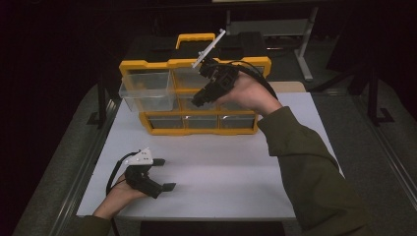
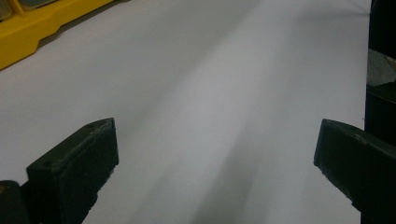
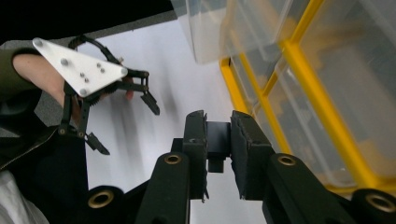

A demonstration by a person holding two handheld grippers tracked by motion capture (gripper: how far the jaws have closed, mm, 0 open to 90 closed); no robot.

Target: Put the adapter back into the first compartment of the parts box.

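A yellow organiser case [image 1: 156,64] with clear drawers stands at the back of the white table [image 1: 221,167]. Its top-left drawer [image 1: 147,93] is pulled out. My right gripper [image 1: 199,101] hangs in front of the case's middle drawers, pointing down and left. In the right gripper view its jaws [image 3: 218,154] are shut on a small black block [image 3: 218,140], beside the case's yellow frame [image 3: 299,79] and below the pulled-out drawer [image 3: 224,28]. My left gripper [image 1: 164,174] rests low over the table's front left, open with nothing between its fingers [image 2: 217,140].
The yellow case's base [image 2: 28,28] lies at the far left of the left gripper view. The right gripper view takes in the left gripper [image 3: 128,129] and the hand holding it. A table leg [image 1: 305,44] stands behind the case. The white tabletop spreads between case and front edge.
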